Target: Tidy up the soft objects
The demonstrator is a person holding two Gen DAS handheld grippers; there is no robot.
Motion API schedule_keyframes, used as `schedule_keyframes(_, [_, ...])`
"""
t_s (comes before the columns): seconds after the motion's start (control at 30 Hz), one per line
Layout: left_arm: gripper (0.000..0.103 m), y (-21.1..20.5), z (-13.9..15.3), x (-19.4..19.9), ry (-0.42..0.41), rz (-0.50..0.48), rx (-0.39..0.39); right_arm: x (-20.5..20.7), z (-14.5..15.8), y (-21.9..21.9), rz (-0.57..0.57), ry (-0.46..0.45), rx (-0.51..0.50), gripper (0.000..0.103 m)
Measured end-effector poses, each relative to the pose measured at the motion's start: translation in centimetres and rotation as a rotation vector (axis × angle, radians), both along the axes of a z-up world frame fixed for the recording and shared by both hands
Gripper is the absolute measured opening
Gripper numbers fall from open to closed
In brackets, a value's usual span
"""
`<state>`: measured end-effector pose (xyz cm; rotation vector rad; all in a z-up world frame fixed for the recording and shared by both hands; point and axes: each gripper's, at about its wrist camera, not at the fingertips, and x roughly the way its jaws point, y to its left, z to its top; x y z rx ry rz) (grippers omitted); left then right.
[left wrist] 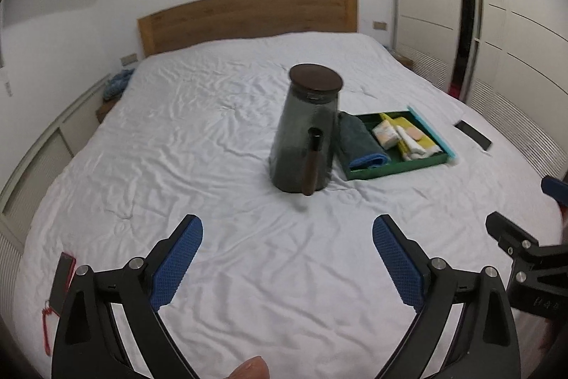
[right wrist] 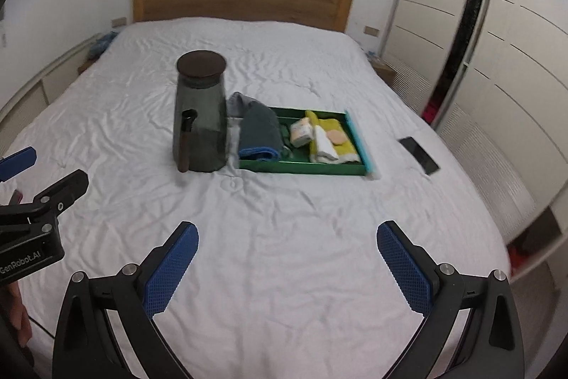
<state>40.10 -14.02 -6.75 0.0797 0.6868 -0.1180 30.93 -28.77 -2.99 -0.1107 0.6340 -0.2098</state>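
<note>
Your left gripper (left wrist: 287, 238) stands wide open above the near part of the white bed (left wrist: 213, 137), with nothing between its blue pads (left wrist: 177, 265). Your right gripper (right wrist: 287, 242) is likewise spread wide and empty over the near sheet; part of it shows at the right edge of the left wrist view. Mid-bed, upright: one dark smoked jar (right wrist: 200, 119) with a round brown lid (right wrist: 201, 63) and a dark handle on its near side. Just right of the jar, touching or nearly so: one green tray (right wrist: 301, 167) with a teal right edge. In the tray, left part: a folded dark grey towel (right wrist: 259, 130) with a blue hem. In the tray, right part: a yellow cloth (right wrist: 346, 150), a white cloth (right wrist: 325, 148) on it, a pale packet (right wrist: 301, 132), and a small peach pad (right wrist: 336, 137). Right of the tray, apart from it: one black phone (right wrist: 419, 154) flat on the sheet. Far end: a wooden headboard (right wrist: 241, 2). Right wall: white wardrobe doors (right wrist: 514, 52).
</note>
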Motion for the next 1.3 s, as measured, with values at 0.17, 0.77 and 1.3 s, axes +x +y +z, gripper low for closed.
schedule_keyframes(0.17, [0.094,-0.3,-2.3,-0.5,-0.045,0.067,-0.009,0.1,-2.9,-1.2,0.043,-0.079,0.02,0.103])
schedule_keyframes(0.77, [0.095,-2.2,-1.6,-2.6,-0.095,0.084,-0.033,-3.1,-2.1,-1.3,0.097,-0.176,-0.068,0.103])
schedule_keyframes(1.3, [0.101,-2.0,3.3,-8.7,-0.129,-0.009,-0.03,-10.8,1.1,0.4,-0.028,-0.232,-0.06,0.103])
